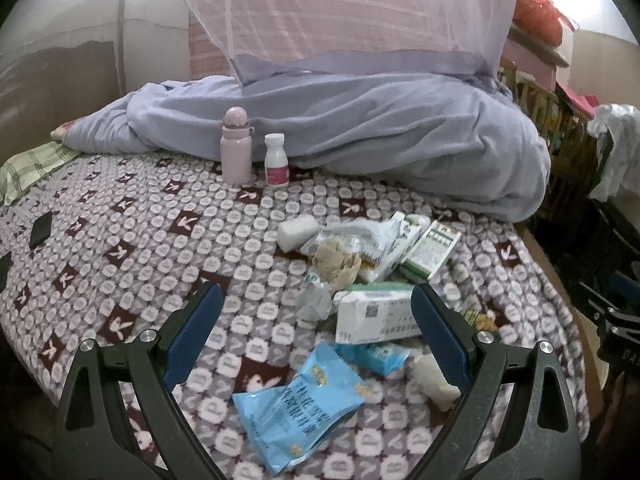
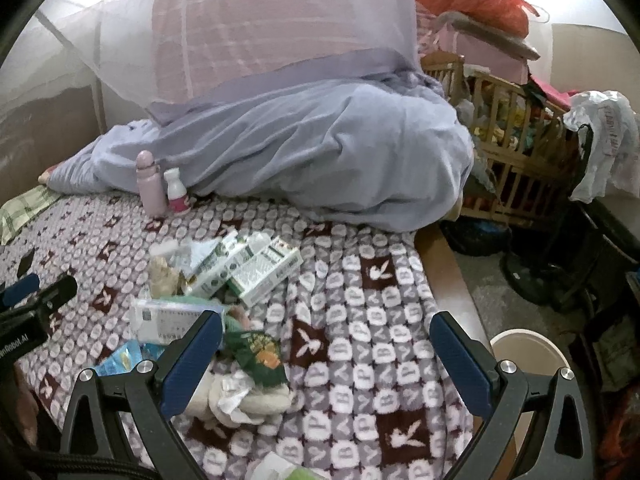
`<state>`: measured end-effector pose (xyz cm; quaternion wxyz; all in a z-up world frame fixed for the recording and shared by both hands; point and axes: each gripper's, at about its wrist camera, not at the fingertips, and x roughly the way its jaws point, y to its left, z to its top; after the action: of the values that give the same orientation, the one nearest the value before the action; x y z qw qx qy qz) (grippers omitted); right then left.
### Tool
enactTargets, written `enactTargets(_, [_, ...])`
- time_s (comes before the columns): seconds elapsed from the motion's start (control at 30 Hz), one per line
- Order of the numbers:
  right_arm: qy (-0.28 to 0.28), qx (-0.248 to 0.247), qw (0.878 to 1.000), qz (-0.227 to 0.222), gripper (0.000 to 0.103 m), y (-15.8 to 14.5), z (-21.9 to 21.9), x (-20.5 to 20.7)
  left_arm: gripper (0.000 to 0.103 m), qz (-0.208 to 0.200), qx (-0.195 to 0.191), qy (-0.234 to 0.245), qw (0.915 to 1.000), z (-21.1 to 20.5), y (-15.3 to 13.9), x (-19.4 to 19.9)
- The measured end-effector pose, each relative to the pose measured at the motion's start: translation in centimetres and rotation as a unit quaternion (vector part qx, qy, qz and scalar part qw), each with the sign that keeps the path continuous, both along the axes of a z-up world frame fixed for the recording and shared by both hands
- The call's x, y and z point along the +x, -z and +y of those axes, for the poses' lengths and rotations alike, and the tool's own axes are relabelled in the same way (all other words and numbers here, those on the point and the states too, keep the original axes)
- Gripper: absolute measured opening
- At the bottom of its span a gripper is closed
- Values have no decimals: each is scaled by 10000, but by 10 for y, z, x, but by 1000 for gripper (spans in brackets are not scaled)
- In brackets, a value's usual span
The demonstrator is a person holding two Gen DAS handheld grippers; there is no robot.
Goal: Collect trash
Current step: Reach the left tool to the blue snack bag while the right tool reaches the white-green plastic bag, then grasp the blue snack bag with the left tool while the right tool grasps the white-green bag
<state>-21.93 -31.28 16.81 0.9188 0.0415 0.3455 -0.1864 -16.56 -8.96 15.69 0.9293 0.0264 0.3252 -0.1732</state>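
1. Plainly, the left gripper (image 1: 318, 334) hangs over the patterned blanket (image 1: 132, 240) with its blue pads spread wide and nothing between them.
2. Between and just beyond those pads lies the litter: a light blue snack wrapper (image 1: 298, 404) nearest, a white carton (image 1: 376, 318) touching the right pad's side of the view, and a crumpled brownish paper wad (image 1: 336, 264) farther out.
3. Farther still, green-and-white cartons (image 1: 430, 250) and a white foam block (image 1: 296, 232) close off the heap.
4. The right gripper (image 2: 326, 358) is likewise spread and empty, over bare blanket to the right of the pile, with a green snack bag (image 2: 258, 354) and wadded tissue (image 2: 240, 394) beside its left pad.
5. A pale round bin (image 2: 528, 354) shows low at the right, off the bed edge; it looks the likely place for the rubbish.
6. Handling, by judgement: the wrappers are light, thin and slippery, so a pinch on a crumpled edge or corner should hold better than a flat face.
7. Cartons look light and crushable; gripping across the narrow sides seems safest.
8. A pink bottle (image 1: 236, 152) and a small white bottle (image 1: 276, 160) stand upright at the far side, against the lilac duvet (image 1: 360, 136), well apart from the pile.
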Motion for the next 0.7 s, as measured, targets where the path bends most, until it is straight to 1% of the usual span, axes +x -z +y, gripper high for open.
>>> enactTargets(0.1, [-205, 95, 9997, 112, 103, 8, -4, -5, 95, 129, 68, 69, 9999, 5, 8, -1])
enactTargets(0.17, [-487, 347, 9979, 232, 103, 15, -9, -8, 95, 339, 133, 190, 9992, 8, 18, 0])
enactTargets(0.2, [-652, 495, 9960, 355, 103, 20, -11, -9, 95, 481, 159, 291, 9983, 10, 24, 1])
enactTargets(0.27, [-829, 630, 9928, 595, 103, 30, -14, -11, 95, 713, 202, 465, 9962, 10, 35, 2])
enactTargets(0.37, [-1115, 641, 9874, 922, 103, 46, -13, -18, 95, 1076, 248, 762, 9910, 15, 55, 2])
enactTargets(0.43, [-1402, 731, 9815, 1080, 103, 55, -10, -23, 95, 1397, 295, 961, 9851, 18, 69, 4])
enactTargets(0.47, [-1563, 809, 9773, 1179, 103, 60, -8, -26, 95, 1492, 330, 1007, 9831, 18, 74, 4])
enactTargets(0.57, [-1939, 825, 9654, 1539, 103, 80, -1, -32, 95, 1688, 536, 1080, 9783, 19, 90, 7])
enactTargets(0.7, [-2171, 778, 9567, 1774, 103, 95, 3, -35, 95, 1686, 756, 1240, 9749, 14, 100, 9])
